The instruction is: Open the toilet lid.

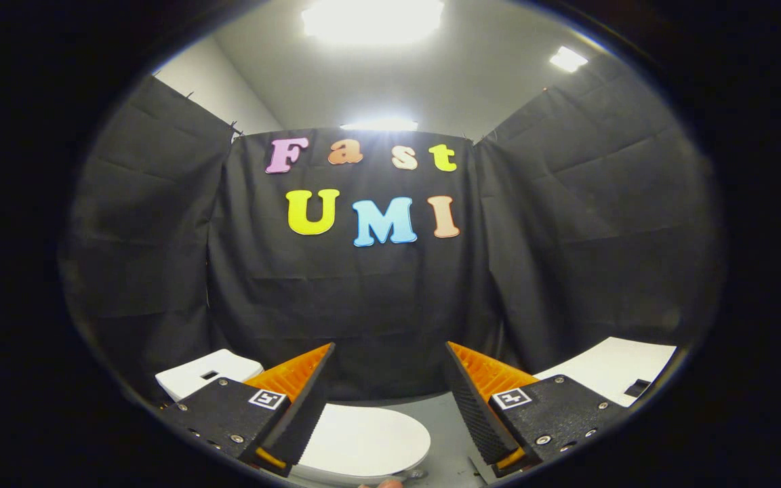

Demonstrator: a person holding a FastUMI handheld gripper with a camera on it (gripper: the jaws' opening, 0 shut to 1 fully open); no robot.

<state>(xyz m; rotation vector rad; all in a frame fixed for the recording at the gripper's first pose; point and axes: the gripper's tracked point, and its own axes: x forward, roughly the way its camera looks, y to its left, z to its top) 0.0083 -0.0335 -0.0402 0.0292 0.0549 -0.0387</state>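
The toilet lid (363, 437) is lying flat and closed, low between the two fingers of the tool (387, 400) and nearer the left one, whose tip is overlapping the lid's left side in this view; whether it is actually touching cannot be told. The tool is standing wide open and holding nothing, with a broad gap between the fingers. Behind the left finger a white tank (207, 373) is sitting against the booth's black cloth wall (377, 298), and beyond the right finger a second white block (611, 369) with a small dark slot is resting on the grey floor (441, 420). Judging from this, the lift is not yet begun, and the lid's front edge is sitting almost under the fingers. The risk is that the fingers are coming in too high and are sliding over the smooth top instead of catching under the rim; a lid gripped only at its thin lip could also be slipping out partway up and dropping shut. Approaching off-centre, toward the left side, may be twisting the lid on its hinge.
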